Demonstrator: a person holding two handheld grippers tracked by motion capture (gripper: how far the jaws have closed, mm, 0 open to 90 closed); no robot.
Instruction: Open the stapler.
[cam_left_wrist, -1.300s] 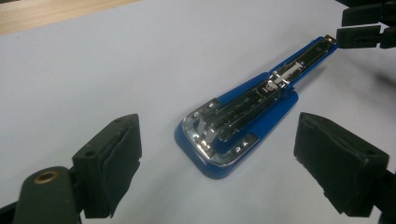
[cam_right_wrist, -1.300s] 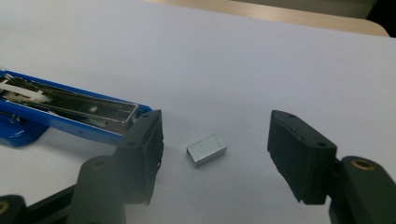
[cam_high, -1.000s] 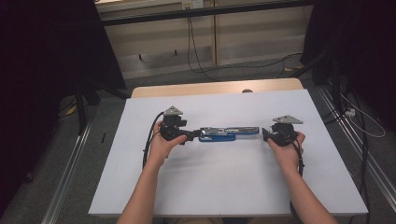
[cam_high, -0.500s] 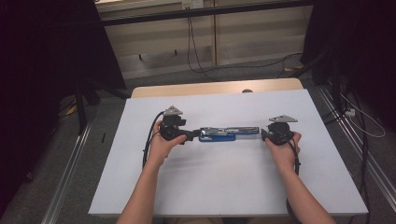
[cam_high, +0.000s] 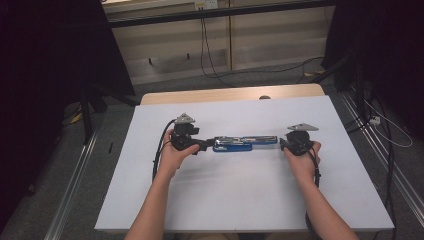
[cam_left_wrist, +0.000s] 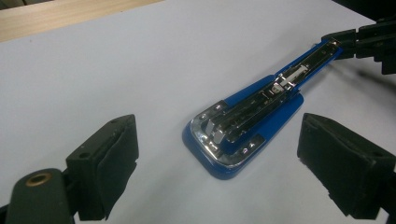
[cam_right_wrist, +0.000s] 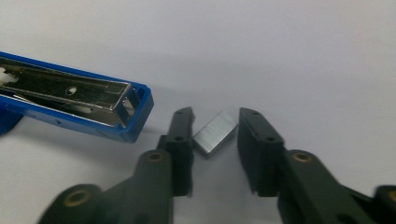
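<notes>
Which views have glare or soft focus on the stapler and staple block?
Left gripper view: stapler sharp, chrome glints, near pads soft. Right gripper view: staple block fairly sharp, stapler end slightly soft. High view: dim, dark surroundings, white table evenly lit.

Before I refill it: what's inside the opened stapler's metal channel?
The blue stapler lies opened flat; its channel looks bare near the tip. Farther back, the pusher mechanism covers the rest.

left gripper (cam_high: 200, 145): black body, grey three-cornered plate on top, black cable looping behind
right gripper (cam_high: 283, 144): black body, grey three-cornered plate, black cable along the forearm
pads (cam_left_wrist: 109, 161): thick, black, blocky, rubbery
jaw arms: black plastic, brass-ringed round holes, small screw holes
forearms: bare, no sleeves
</notes>
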